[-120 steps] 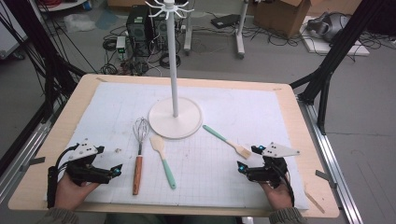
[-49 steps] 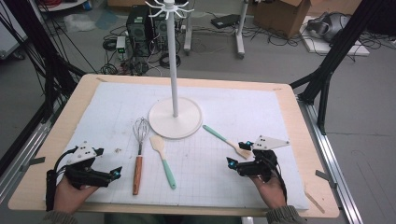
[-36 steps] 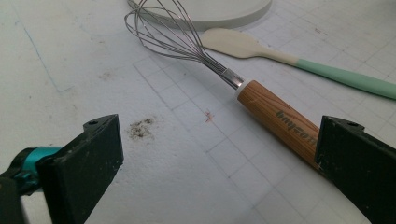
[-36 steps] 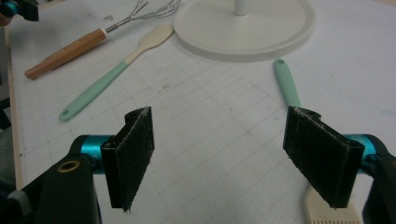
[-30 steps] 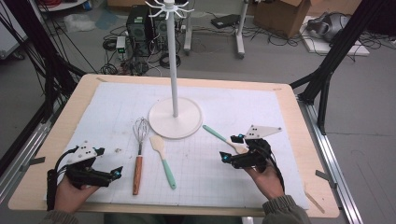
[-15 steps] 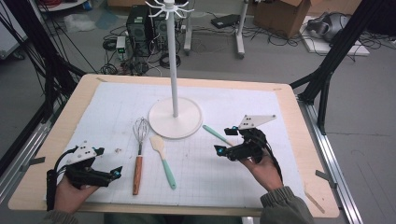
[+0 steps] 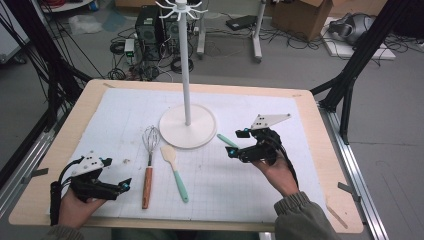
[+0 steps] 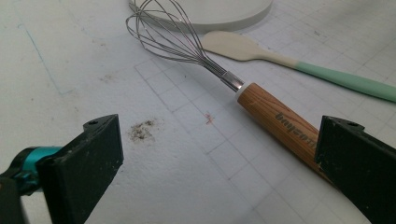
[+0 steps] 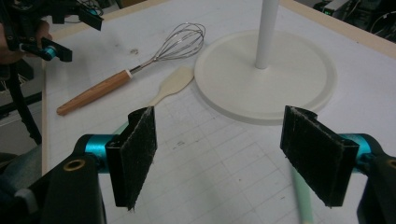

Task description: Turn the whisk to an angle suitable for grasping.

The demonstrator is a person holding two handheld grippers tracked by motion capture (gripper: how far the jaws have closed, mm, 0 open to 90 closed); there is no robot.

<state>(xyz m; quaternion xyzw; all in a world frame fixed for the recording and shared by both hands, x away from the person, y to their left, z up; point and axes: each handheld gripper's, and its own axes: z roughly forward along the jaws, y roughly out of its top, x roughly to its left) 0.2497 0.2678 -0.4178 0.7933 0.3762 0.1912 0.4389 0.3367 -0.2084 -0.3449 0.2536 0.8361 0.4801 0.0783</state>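
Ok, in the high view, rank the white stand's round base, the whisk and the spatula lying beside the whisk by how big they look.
1. Stand base: widest and covers the most area.
2. Whisk: longer than the spatula, from wire head to wooden handle.
3. Spatula: a little shorter and slimmer.
The last two are close; both lie at similar distance from the camera.

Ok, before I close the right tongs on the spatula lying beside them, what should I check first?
1. Right tongs open: ok.
2. Spatula handle centred between the jaws: not ok, it lies close to one jaw in the right gripper view.
3. Jaws low enough to catch the handle: cannot tell.
4. Stand base outside the jaws: ok.
5. Left tongs open, holding nothing: ok.
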